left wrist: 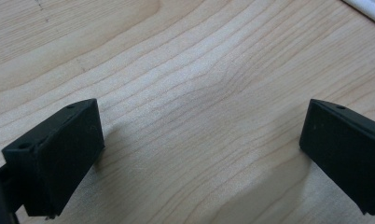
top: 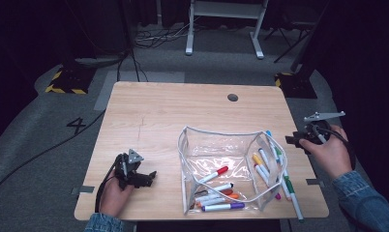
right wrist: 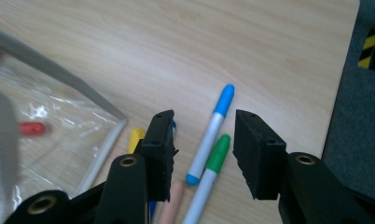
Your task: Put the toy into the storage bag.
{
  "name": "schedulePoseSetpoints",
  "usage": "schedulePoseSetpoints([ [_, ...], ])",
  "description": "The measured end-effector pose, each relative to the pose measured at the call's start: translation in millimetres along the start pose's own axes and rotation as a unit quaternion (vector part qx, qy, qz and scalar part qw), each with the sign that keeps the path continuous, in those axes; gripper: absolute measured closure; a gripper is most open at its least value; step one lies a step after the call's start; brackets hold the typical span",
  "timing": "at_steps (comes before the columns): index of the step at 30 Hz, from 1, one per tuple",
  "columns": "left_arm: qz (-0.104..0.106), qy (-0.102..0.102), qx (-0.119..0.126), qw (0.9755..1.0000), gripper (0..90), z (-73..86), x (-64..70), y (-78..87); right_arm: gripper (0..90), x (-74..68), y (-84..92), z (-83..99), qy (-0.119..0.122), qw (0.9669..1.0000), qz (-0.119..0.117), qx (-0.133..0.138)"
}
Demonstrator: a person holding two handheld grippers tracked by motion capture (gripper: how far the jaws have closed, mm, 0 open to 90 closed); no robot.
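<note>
Jaws partly apart, the right gripper [right wrist: 202,154] hangs over a blue pen [right wrist: 210,140] — not touching. The left gripper [left wrist: 202,154] rests wide open on the table [left wrist: 185,60] — holding nothing.

matt wood table [top: 158,111], glossy clear-plastic pouch [top: 216,150]

High view: overhead, facing forward and down across the whole table [top: 149,111]. Left gripper view: very near bare wood. Right gripper view: close above markers [right wrist: 211,133] beside the clear pouch [right wrist: 59,88], shared with high view's centre right.
</note>
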State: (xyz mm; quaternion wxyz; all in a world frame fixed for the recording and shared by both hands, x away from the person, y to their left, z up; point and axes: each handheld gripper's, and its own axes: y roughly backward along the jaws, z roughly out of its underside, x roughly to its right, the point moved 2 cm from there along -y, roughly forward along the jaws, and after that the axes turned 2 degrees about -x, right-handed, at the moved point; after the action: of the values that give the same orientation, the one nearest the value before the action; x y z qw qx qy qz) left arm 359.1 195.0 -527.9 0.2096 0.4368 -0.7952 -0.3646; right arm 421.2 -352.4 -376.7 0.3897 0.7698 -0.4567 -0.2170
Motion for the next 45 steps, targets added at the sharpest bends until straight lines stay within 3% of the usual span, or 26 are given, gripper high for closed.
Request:
schedulePoseSetpoints([
  [13,0.000,0.000,0.000,1.0000,0.0,0.0,0.0,0.0,60.7,10.7,-63.8,49.7,-0.035,0.9958,-0.003,-0.085],
  [20,0.000,0.000,0.000,1.0000,0.0,0.0,0.0,0.0,61.9,13.7,-80.2,62.6,-0.037,0.9932,0.005,-0.110],
  [26,0.000,0.000,0.000,1.0000,0.0,0.0,0.0,0.0,71.3,20.1,-87.5,68.8,-0.064,0.9893,0.019,-0.129],
  [28,0.000,0.000,0.000,1.0000,0.0,0.0,0.0,0.0,76.4,21.1,-88.7,70.1,-0.076,0.9871,0.030,-0.138],
  [32,0.000,0.000,0.000,1.0000,0.0,0.0,0.0,0.0,77.2,22.6,-89.0,69.8,-0.085,0.9858,0.040,-0.140],
  [38,0.000,0.000,0.000,1.0000,0.0,0.0,0.0,0.0,77.3,25.3,-77.1,61.4,-0.078,0.9892,0.034,-0.119],
  [45,0.000,0.000,0.000,1.0000,0.0,0.0,0.0,0.0,77.3,26.0,-45.6,43.1,-0.063,0.9938,0.027,-0.088],
])
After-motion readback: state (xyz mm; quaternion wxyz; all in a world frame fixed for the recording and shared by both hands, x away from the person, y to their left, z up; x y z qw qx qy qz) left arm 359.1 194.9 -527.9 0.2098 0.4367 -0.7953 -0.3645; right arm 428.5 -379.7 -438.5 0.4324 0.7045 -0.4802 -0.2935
